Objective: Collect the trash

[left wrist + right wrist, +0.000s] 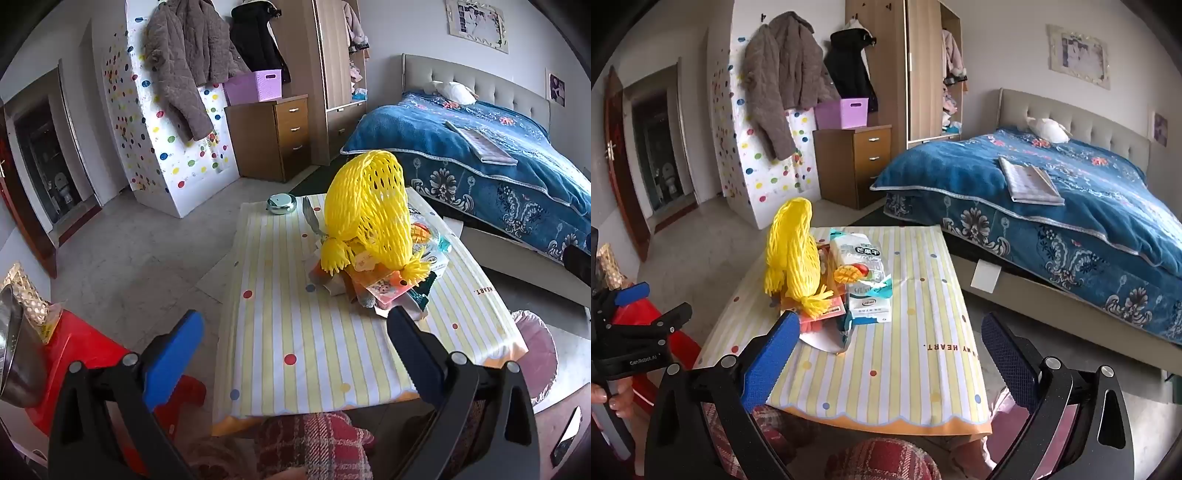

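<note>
A pile of trash lies on the small table with the striped, dotted cloth (280,332) (923,369). On top of the pile stands a yellow foam fruit net (369,210) (792,254). Under and beside it are snack wrappers (384,291), a dried-mango packet (858,256) and a white tissue pack (868,304). My left gripper (295,315) hovers open above the table's near edge, short of the pile, nothing between its fingers. My right gripper (891,319) is open too, over the near half of the table, its left pad beside the wrappers. In the right wrist view the left gripper (668,297) appears at the left edge.
A small round metal tin (281,204) sits at the table's far corner. A red plastic stool (85,350) with a steel bowl (14,350) stands left of the table. The blue-covered bed (1071,221) runs along the right, a pink cushion (535,354) below it. Plaid-clad knees (879,461) are under the near edge.
</note>
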{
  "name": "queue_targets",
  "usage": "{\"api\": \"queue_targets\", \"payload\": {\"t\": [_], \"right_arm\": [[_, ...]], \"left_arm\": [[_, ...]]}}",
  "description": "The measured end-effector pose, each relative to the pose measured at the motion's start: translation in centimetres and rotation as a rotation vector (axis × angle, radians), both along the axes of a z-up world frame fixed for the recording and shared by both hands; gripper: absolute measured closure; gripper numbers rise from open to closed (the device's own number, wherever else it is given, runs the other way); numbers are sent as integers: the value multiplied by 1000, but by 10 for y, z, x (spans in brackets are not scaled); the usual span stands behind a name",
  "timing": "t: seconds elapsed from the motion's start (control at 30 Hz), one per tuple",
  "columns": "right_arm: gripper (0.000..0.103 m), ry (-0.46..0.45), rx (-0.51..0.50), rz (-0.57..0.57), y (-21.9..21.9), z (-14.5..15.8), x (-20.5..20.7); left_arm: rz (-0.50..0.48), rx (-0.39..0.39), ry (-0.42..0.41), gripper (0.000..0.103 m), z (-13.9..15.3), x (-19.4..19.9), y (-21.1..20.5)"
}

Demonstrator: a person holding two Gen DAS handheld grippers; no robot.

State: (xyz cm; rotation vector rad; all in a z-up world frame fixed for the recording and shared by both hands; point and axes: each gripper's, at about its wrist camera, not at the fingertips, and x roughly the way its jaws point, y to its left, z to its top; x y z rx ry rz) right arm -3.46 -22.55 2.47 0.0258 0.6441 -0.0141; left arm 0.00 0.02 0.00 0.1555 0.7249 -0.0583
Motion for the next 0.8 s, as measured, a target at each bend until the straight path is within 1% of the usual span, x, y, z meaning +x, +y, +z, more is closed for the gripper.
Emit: {"api": "queue_targets", "payload": {"t": [0.03, 0.23, 0.3, 0.8], "right_arm": [[5, 0, -1, -1, 0, 0, 1], [5, -11, -5, -2, 2, 0, 2], [5, -12, -6, -2, 0, -1, -4], [5, -7, -7, -3, -4, -2, -4]], "left_arm": [[-1, 11, 0, 7, 0, 0, -1], [-3, 5, 1, 7, 0, 0, -1], [-2, 3, 2, 7, 0, 0, 0], [-3, 2, 5, 7, 0, 0, 0]]}}
